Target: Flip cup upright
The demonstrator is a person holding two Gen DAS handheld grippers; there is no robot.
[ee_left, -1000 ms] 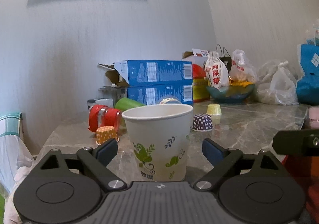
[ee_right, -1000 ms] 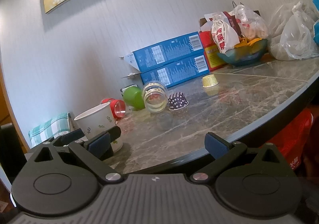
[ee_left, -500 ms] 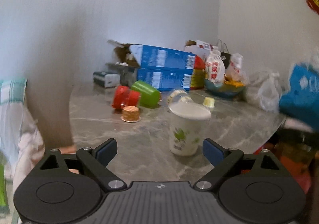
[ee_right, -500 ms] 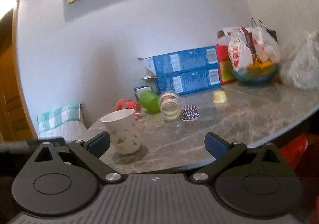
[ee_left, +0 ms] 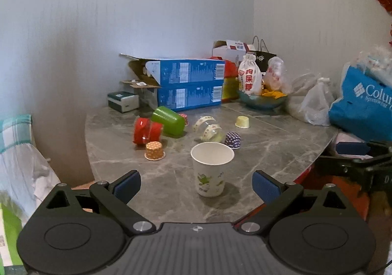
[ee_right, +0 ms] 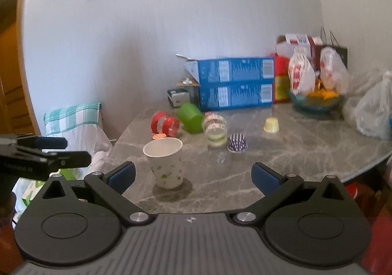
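The paper cup [ee_left: 211,169] stands upright near the front edge of the desk [ee_left: 269,152]. It looks light and easily crushed; hold the mid wall softly. Both the left claw [ee_left: 196,184] and the right claw [ee_right: 193,175] are released, empty.

The paper cup [ee_left: 212,172] is showing white with green leaf prints — the table [ee_left: 269,152] is showing grey marble veining; the boxes [ee_left: 188,84] are showing blue.

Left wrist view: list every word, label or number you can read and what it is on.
"Colu", cut off by the frame edge: blue bag.
"拘尿糖", red, uncertain: white pouch.
Blue boxes: barcodes and fine print, too small.
Paper cup: small print below the leaves, unreadable.
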